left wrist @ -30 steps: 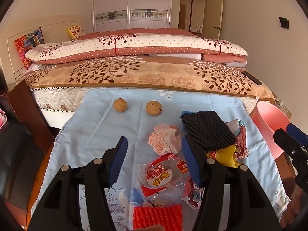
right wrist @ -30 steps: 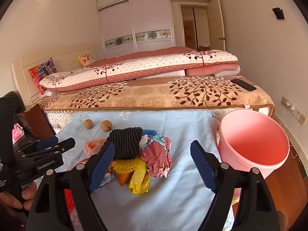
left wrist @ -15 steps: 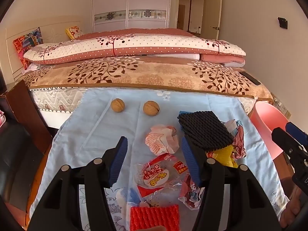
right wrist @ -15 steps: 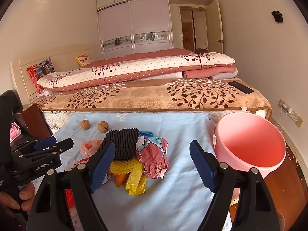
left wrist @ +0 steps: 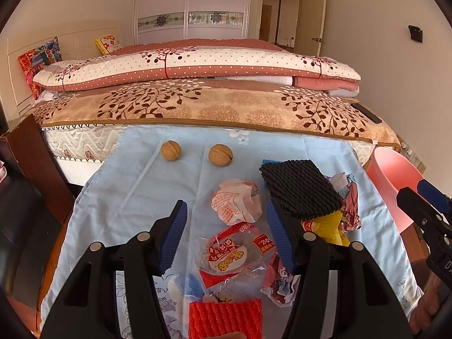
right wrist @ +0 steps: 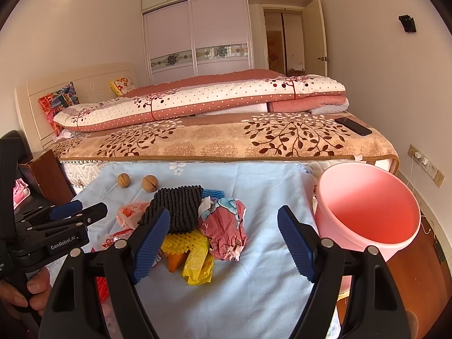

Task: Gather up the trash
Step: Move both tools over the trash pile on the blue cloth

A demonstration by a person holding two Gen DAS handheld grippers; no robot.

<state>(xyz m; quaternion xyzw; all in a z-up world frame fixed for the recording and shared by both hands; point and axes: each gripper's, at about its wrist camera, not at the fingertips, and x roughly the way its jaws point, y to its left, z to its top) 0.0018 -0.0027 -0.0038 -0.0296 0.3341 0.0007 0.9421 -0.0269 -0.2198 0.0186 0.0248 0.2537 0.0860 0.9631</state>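
Trash lies on a light blue cloth: a crumpled white-and-red wrapper, a clear snack bag with a red label, a black foam net, yellow wrappers, a crumpled pink wrapper and a red foam net. My left gripper is open and empty, above the snack bag. My right gripper is open and empty, above the pink and yellow wrappers. A pink bucket stands to the right of the cloth.
Two walnuts lie at the far side of the cloth. A bed with folded quilts runs behind it, with a phone on it. A brown wooden cabinet stands at the left.
Both grippers have drifted slightly, so the trash sits a little lower and closer in both views. Both stay open and empty; nothing on the cloth has moved.
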